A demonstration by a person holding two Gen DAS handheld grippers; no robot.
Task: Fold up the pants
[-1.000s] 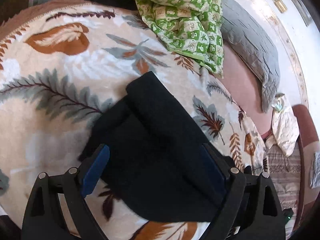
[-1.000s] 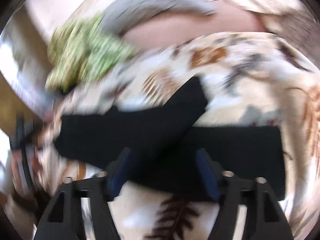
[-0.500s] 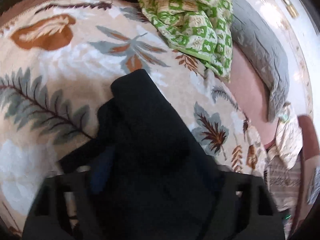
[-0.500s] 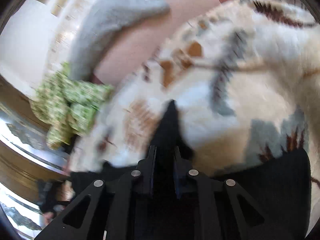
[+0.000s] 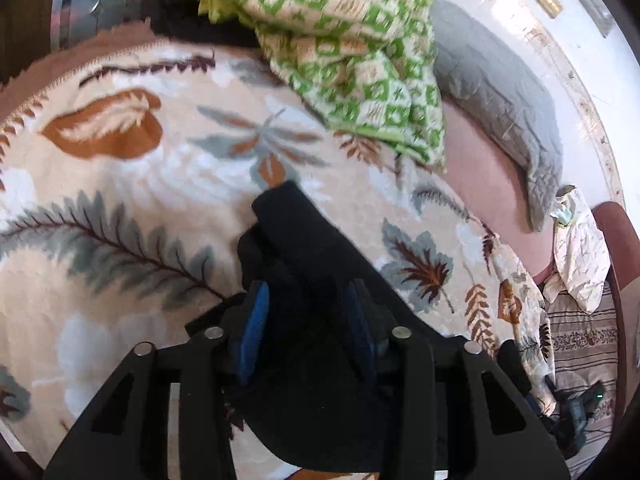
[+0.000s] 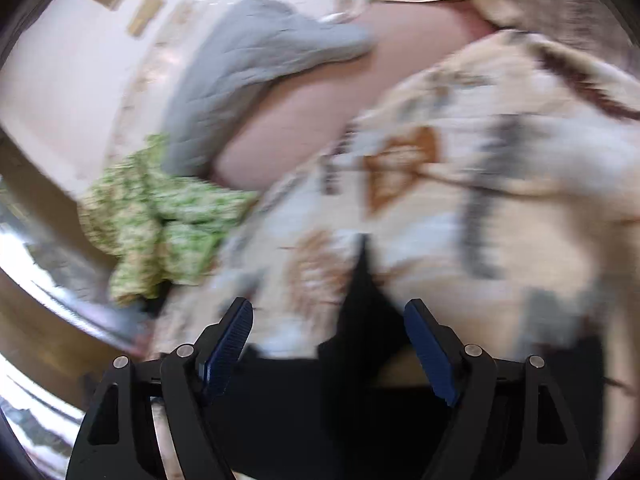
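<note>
Jaws of the left gripper [image 5: 308, 320] have just been closing and now pinch a thick bunch of the black pants [image 5: 304, 248], the blue pads [image 5: 252, 332] pressing the cloth from both sides. Jaws of the right gripper [image 6: 328, 328] have just been opening and stand wide apart, with a narrow upright fold of the pants [image 6: 362, 320] between them, touching neither pad. Beyond both grippers the pants lie on a cream blanket [image 5: 120, 208] printed with brown and grey leaves, spread over a bed. Farther back a crumpled green-and-cream checked cloth [image 5: 352, 56] sits at the blanket's edge, with a grey pillow [image 5: 500, 92] beside it on a pink sheet [image 5: 488, 184]. The right wrist view is blurred.
</note>
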